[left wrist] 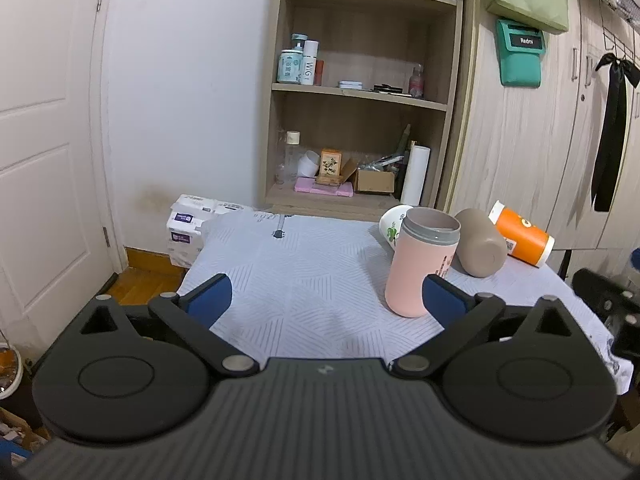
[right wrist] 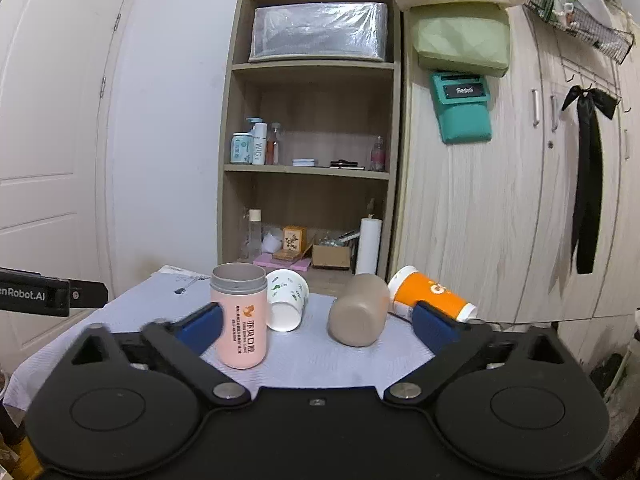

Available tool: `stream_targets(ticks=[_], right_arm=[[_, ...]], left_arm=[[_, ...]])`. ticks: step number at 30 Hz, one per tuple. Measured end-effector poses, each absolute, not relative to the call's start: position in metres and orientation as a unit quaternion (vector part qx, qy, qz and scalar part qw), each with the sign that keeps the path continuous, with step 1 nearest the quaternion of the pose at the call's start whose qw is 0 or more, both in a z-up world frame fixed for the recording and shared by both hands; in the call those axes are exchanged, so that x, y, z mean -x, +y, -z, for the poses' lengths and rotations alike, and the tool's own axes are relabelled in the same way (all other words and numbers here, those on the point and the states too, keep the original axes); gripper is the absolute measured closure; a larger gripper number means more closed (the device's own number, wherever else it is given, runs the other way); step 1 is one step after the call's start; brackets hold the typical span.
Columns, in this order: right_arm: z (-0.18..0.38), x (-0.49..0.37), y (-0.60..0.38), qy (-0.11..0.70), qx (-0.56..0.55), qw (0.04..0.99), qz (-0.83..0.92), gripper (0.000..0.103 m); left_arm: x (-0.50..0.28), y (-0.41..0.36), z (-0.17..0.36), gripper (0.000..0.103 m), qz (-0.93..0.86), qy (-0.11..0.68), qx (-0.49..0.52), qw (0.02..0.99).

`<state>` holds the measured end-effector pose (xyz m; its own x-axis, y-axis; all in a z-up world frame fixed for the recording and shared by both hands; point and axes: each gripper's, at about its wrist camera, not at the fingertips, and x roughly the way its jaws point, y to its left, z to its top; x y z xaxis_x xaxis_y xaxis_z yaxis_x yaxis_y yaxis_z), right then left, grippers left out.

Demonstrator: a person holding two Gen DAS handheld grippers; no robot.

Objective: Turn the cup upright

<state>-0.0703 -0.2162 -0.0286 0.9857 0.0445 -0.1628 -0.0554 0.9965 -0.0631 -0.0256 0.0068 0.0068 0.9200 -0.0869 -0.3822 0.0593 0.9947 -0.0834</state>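
Note:
A pink cup (left wrist: 420, 264) (right wrist: 240, 316) with a grey rim stands upright, mouth up, on the white tablecloth (left wrist: 304, 272). Behind it lie three cups on their sides: a white floral paper cup (left wrist: 392, 226) (right wrist: 286, 300), a brown cup (left wrist: 480, 242) (right wrist: 360, 310) and an orange cup (left wrist: 522, 234) (right wrist: 434, 294). My left gripper (left wrist: 326, 298) is open and empty; its right pad is just beside the pink cup. My right gripper (right wrist: 316, 326) is open and empty, low over the table in front of the cups.
A wooden shelf unit (left wrist: 360, 92) with bottles and boxes stands behind the table. A wardrobe (left wrist: 520, 140) is at the right, a white door (left wrist: 48, 140) at the left. Tissue packs (left wrist: 192, 224) sit by the table's far left corner.

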Motion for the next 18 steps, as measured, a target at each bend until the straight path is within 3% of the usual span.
stream_targets(ticks=[18], right_arm=[[0.0307,0.0809,-0.2153,0.086,0.029,0.996,-0.005,0.0]], left_arm=[[0.0345,0.0029,-0.0072,0.0,0.04,0.213,0.016,0.976]])
